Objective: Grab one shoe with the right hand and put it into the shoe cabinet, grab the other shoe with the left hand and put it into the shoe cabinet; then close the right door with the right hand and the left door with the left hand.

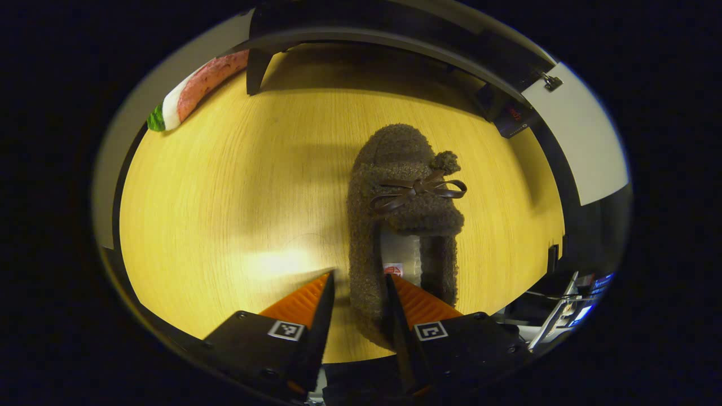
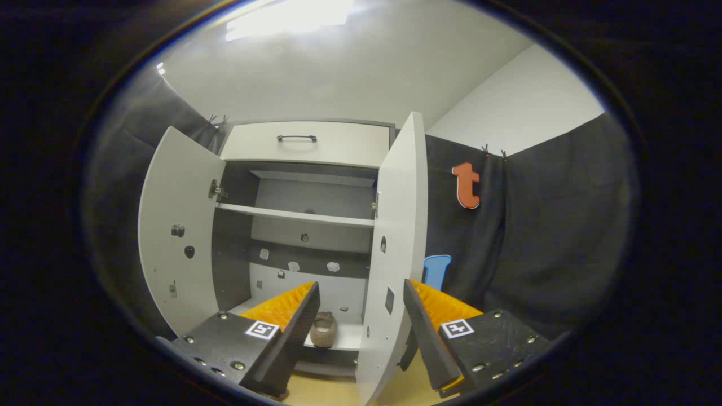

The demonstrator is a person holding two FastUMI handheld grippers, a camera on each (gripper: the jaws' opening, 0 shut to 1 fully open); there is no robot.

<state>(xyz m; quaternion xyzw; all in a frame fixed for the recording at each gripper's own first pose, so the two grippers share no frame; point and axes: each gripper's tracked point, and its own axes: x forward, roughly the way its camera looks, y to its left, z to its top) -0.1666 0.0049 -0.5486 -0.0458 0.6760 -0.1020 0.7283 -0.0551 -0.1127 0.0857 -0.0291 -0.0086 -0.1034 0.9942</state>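
In the left gripper view the shoe [image 1: 403, 225] lies on the desk [image 1: 225, 197], long axis toward 12 o'clock, its heel between the released fingers [image 1: 304, 301] of the left gripper [image 1: 359, 307].

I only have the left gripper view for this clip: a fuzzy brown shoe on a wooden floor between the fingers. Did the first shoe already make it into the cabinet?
Observer: Yes. In the right gripper view a brown shoe sits on the bottom shelf of the shoe cabinet.
Operator: Are the doors closed yet?
Observer: No. The left door and the right door both stand open.
Operator: Is the right gripper holding anything?
Observer: No. The right gripper is open and empty, facing the right door's edge.
Operator: And the left one?
Observer: The left gripper straddles the heel of the other shoe, not yet clamped.
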